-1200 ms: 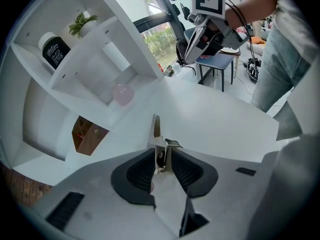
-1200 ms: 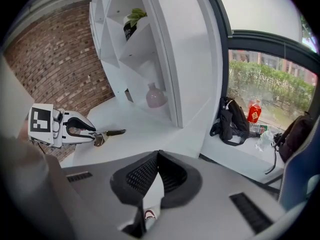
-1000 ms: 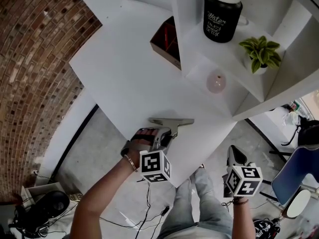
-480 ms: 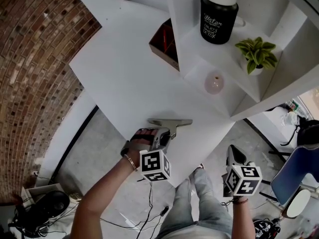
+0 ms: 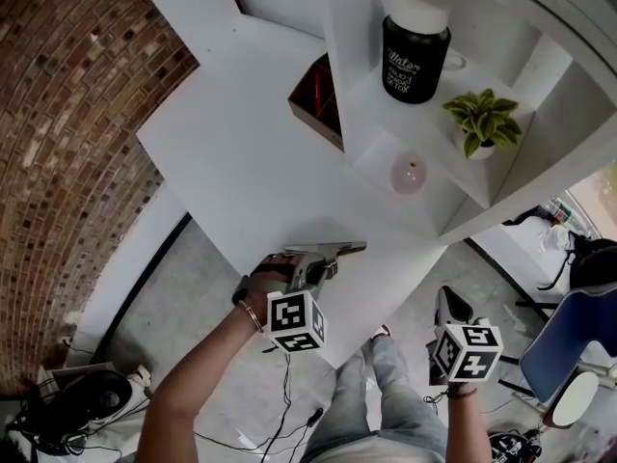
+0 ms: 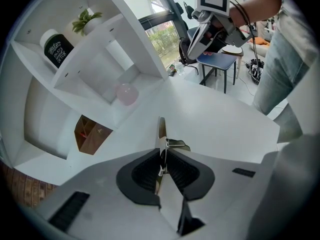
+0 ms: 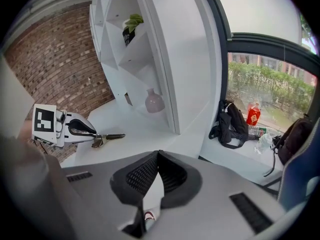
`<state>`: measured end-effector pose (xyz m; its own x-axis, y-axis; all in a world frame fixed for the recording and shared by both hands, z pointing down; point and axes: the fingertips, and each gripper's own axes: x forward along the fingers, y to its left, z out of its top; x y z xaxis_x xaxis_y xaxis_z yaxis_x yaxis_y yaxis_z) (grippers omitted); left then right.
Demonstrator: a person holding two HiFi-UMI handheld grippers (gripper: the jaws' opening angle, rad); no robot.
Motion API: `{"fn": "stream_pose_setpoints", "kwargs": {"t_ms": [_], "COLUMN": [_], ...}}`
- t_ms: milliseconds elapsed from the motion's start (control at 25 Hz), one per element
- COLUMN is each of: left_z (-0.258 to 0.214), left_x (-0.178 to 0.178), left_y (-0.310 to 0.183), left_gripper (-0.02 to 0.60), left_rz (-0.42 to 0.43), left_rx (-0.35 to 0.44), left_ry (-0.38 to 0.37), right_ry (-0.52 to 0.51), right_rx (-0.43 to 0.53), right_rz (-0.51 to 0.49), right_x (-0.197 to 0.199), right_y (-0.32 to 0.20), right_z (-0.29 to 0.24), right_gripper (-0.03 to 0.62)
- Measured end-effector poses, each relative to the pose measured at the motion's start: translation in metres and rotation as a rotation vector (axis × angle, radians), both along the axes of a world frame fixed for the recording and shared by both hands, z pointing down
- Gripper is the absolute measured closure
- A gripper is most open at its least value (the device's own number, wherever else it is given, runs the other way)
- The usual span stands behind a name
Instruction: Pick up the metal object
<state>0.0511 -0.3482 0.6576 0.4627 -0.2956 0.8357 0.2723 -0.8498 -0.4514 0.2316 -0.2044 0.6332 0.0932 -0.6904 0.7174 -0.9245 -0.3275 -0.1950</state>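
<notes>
My left gripper (image 6: 161, 169) is clamped on the slim silver metal bar (image 6: 161, 130) at the white desk (image 5: 231, 152); my right gripper (image 7: 156, 160) is closed and empty. Best lifted level, squeezed firmly.

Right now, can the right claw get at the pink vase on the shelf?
Probably yes. The pink vase stands alone in an open-fronted shelf nook with nothing before it. The right claw is empty and shut, off the table edge, so it must open first.

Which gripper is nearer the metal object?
Left. The left gripper is shut on the metal object; the right gripper hangs empty beyond the table edge, well clear of it.
</notes>
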Motion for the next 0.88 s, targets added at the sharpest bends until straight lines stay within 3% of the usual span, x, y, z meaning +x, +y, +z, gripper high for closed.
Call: {"fn": "stream_pose_setpoints", "kwargs": {"t_ms": [600, 880], "left_z": [-0.009, -0.013], "left_x": [0.004, -0.002], "left_y": [-0.013, -0.019], "left_gripper": [0.561, 0.565], "left_rz": [0.013, -0.032], "left_rx": [0.038, 0.009], "left_ry": [0.012, 0.032], "right_ry": [0.012, 0.023], "right_rx": [0.001, 0.01], "right_rz": [-0.007, -0.022], "right_x": [-0.001, -0.004], "right_y": [-0.002, -0.005], "right_z": [-0.007, -0.016], "right_gripper": [0.594, 0.594]}}
